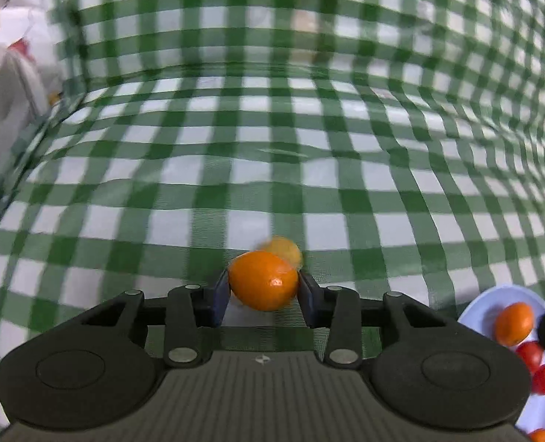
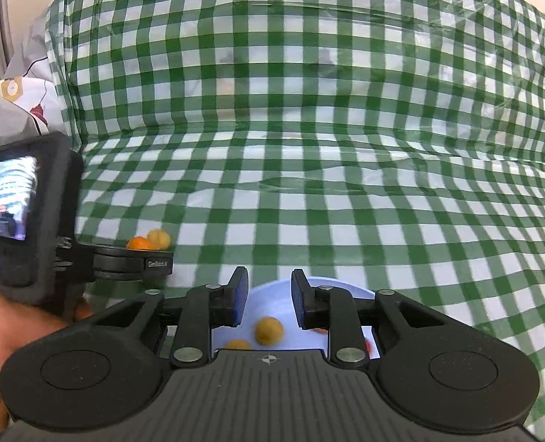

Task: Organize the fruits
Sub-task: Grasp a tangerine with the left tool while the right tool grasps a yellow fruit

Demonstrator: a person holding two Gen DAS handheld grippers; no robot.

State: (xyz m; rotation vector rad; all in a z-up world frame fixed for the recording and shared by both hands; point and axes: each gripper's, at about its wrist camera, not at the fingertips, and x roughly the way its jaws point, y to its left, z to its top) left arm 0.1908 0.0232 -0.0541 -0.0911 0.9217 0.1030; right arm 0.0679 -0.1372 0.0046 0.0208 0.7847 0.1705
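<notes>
Orange fruit [image 1: 264,280]: small, round, smooth, likely slippery; sits between left claw [image 1: 264,291] pads above checked tabletop [image 1: 272,169], clamped across middle. Right claw [image 2: 268,302] apart, empty, over plate [image 2: 283,294].

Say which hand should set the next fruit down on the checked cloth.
Left. The left gripper has a round orange fruit between its pads beside a yellow fruit; the right gripper hangs empty over the pale blue plate.

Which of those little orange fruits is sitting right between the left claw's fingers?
The bright orange fruit between the left claw fingers; a paler one lies behind it, another sits on the plate.
</notes>
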